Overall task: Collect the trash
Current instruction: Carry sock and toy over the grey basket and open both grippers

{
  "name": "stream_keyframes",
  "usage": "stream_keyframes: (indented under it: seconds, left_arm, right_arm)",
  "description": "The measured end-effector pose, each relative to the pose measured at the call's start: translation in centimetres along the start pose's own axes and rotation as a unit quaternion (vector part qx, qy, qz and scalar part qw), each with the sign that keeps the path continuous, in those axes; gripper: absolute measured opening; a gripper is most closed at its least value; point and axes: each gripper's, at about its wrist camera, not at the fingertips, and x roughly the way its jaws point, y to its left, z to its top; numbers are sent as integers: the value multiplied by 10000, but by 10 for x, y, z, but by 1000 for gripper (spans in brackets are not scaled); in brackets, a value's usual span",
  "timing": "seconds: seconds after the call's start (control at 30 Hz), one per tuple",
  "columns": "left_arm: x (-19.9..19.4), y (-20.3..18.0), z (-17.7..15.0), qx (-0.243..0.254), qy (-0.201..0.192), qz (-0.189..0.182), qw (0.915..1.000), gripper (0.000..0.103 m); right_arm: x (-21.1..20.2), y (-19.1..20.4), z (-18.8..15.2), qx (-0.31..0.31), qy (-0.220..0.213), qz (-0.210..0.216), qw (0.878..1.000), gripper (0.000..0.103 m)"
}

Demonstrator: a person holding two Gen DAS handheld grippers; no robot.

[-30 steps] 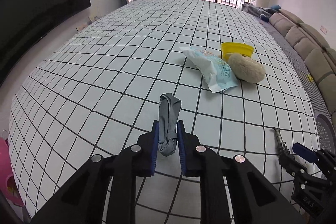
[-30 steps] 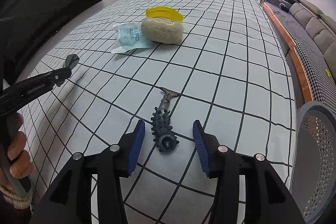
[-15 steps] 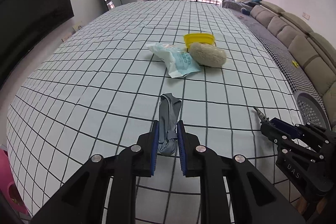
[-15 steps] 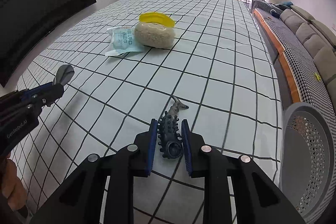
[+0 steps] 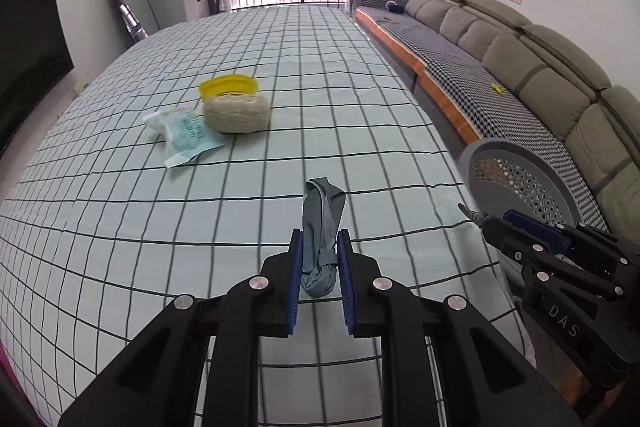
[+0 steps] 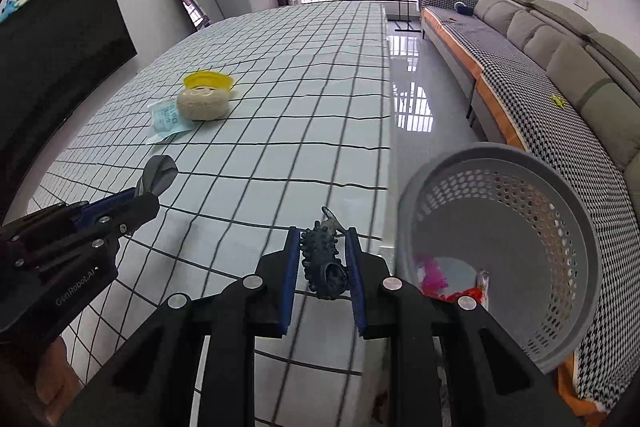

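Note:
My left gripper (image 5: 319, 269) is shut on a limp grey cloth scrap (image 5: 322, 215), held above the checked tablecloth (image 5: 120, 211). The right gripper (image 6: 323, 261) is shut on a dark knobbly rubber piece (image 6: 320, 255), lifted over the table's right edge. Just right of it stands a grey perforated basket (image 6: 500, 155) with pink and red scraps at its bottom. In the left wrist view the right gripper (image 5: 494, 227) shows at the right, in front of the basket (image 5: 516, 151). In the right wrist view the left gripper (image 6: 138, 201) shows at the left with the cloth scrap (image 6: 160, 169).
Further back on the table lie a blue-white wrapper (image 5: 188, 139), a beige sponge-like lump (image 5: 236, 113) and a yellow lid (image 5: 228, 85) behind it. A long sofa (image 5: 520, 67) runs along the right wall, with glossy floor (image 6: 416, 99) between it and the table.
The right gripper closed on the knobbly piece and lifted it off the cloth. Both grippers swung right toward the table edge, and the basket came much closer in both views.

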Motion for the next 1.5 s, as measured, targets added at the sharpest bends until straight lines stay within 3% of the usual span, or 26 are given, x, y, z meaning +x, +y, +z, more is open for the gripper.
stream_keyframes:
  seconds: [0.3,0.6,0.83,1.23,1.37,1.5]
  left_arm:
    - [10,-79,11,505,105,-384,9979,17]
    - [39,-148,17,921,364,-599,9933,17]
    - [62,-173,20,1071,607,-573,9907,17]
    - [82,-191,23,1095,835,-623,9885,21]
    - [82,-192,23,1072,805,-599,9892,42]
    - [80,-192,24,1056,752,-583,9898,48]
  right_arm:
    - [-25,-80,-14,500,-116,-363,9980,22]
    - [-20,-149,-30,963,-1,-611,9935,22]
    - [-5,-181,-35,1268,77,-504,9906,22]
    - [3,-199,-38,1374,149,-408,9896,22]
    - [0,-204,-39,1450,87,-378,9887,24]
    - [-1,-204,-39,1463,74,-401,9884,26]
